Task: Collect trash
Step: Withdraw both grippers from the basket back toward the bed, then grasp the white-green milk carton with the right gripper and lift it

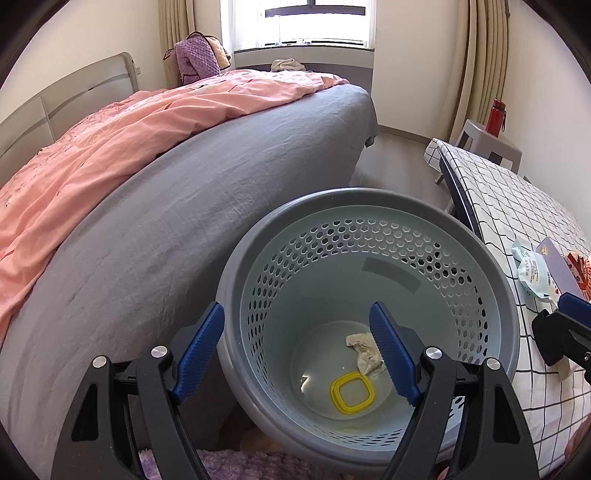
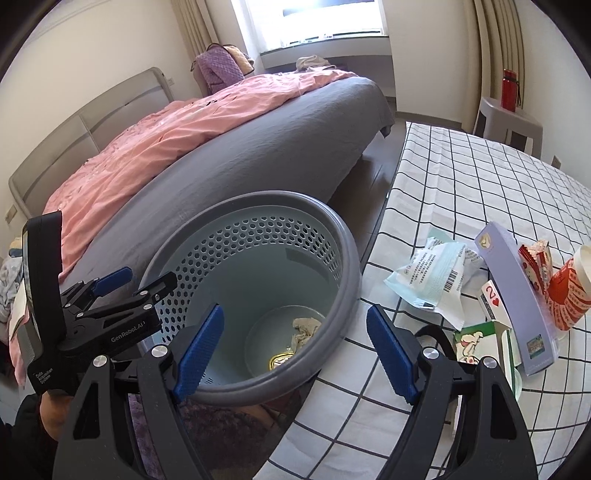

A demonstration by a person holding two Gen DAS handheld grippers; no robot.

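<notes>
Trash (image 2: 436,280) on checked table (image 2: 480,177); bin (image 2: 343,236) beside.

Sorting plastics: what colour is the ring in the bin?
Yellow ring, clearest in the left wrist view.

Someone's bedroom at home

Big bed (image 1: 229,177) with a grey sheet and rumpled pink duvet (image 1: 122,136), padded headboard (image 2: 92,125), curtains (image 1: 480,62) by the window (image 1: 299,22), laundry-style bin (image 1: 369,295) on the floor.
</notes>
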